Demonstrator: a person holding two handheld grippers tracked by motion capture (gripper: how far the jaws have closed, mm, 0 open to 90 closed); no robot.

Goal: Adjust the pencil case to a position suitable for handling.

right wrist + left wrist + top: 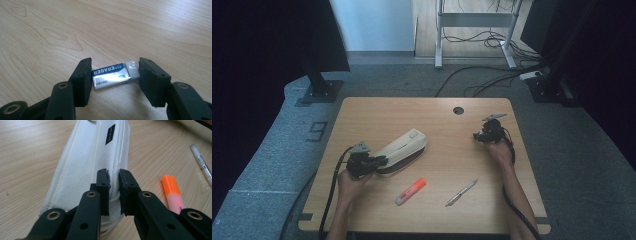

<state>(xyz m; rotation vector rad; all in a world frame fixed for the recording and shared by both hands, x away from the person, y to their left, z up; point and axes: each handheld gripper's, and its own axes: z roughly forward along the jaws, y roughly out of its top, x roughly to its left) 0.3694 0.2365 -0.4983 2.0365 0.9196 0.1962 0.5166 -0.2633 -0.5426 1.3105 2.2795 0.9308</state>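
Eraser (113, 75) lies flat on the wooden table (377, 112) near its right edge, lengthwise between the jaws of the right gripper (114, 80). Those jaws are spread wide; the left one appears to touch the eraser's sleeved end, the right one stands just beside its clear-wrapped end, and I cannot tell whether either presses on it. The eraser is a small white block in a blue and white paper sleeve printed "ERASER". In the high view the right gripper (486, 134) sits low on the table with the person's right hand (501, 150) behind it, the forearm reaching straight in from the bottom edge and a black cable trailing back along it.

Toward the table's middle, a white fabric pencil case (404, 150) lies at a slant, long and padded, with stitched seams and a small black label (110, 134) on top. The left gripper (114, 192) meets its near end: the jaws stand only narrowly apart over the cloth beside a seam, and whether they pinch any fabric cannot be told. The left hand (352, 181) holds that gripper (373, 162) low, forearm angling in from the bottom.

Nearer the person lie an orange highlighter (410, 191) and, to its right, a slim pen (461, 193), well apart from the eraser.
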